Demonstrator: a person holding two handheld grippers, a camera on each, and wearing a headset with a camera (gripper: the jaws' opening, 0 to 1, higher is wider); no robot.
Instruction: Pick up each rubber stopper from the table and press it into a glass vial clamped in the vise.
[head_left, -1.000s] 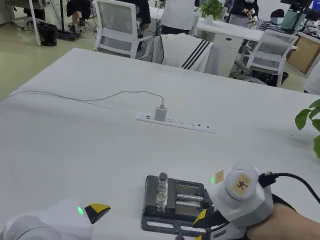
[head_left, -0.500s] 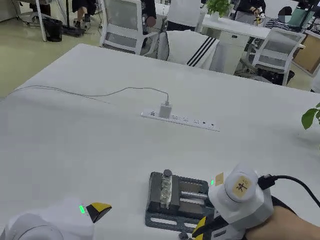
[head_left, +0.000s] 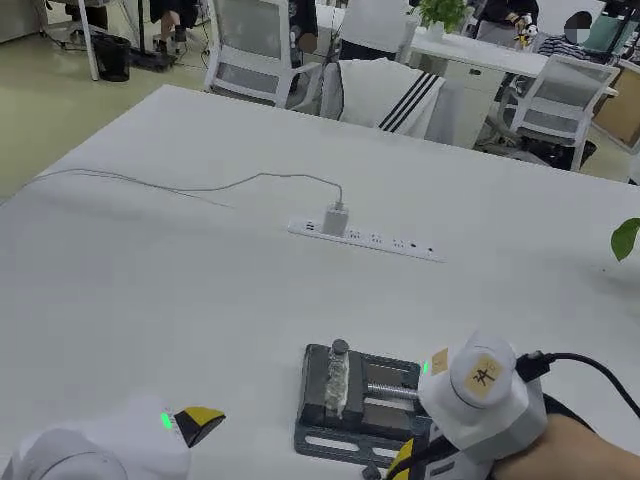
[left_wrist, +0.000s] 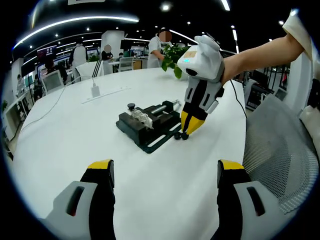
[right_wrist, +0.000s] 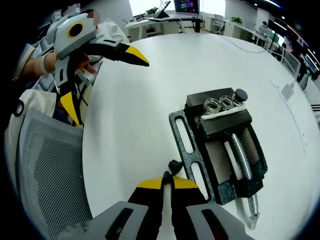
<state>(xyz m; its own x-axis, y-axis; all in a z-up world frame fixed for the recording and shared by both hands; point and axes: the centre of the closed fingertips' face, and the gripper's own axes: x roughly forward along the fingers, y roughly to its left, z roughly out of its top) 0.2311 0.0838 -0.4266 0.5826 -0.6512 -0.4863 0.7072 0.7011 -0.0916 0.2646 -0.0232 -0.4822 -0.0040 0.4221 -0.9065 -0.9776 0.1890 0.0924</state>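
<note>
vials: three clear glass vials (right_wrist: 212, 106) clamped in one black metal vise (right_wrist: 225, 122); one plugged.
loose: one small black rubber stopper (right_wrist: 174, 165) on white table (right_wrist: 140, 100), at right gripper (right_wrist: 167, 181) tips.
right gripper: jaws together; hold unclear.
left gripper (left_wrist: 164, 167): wide, empty.

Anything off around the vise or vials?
Nothing stands out. The vise sits flat on the table, its three vials upright in a row: one stoppered, two open. A loose stopper lies at the right claw tips.

Pwr strip (head_left: 365, 240) w/ charger (head_left: 335, 218), cable (head_left: 180, 187), chairs (head_left: 250, 50).
</note>
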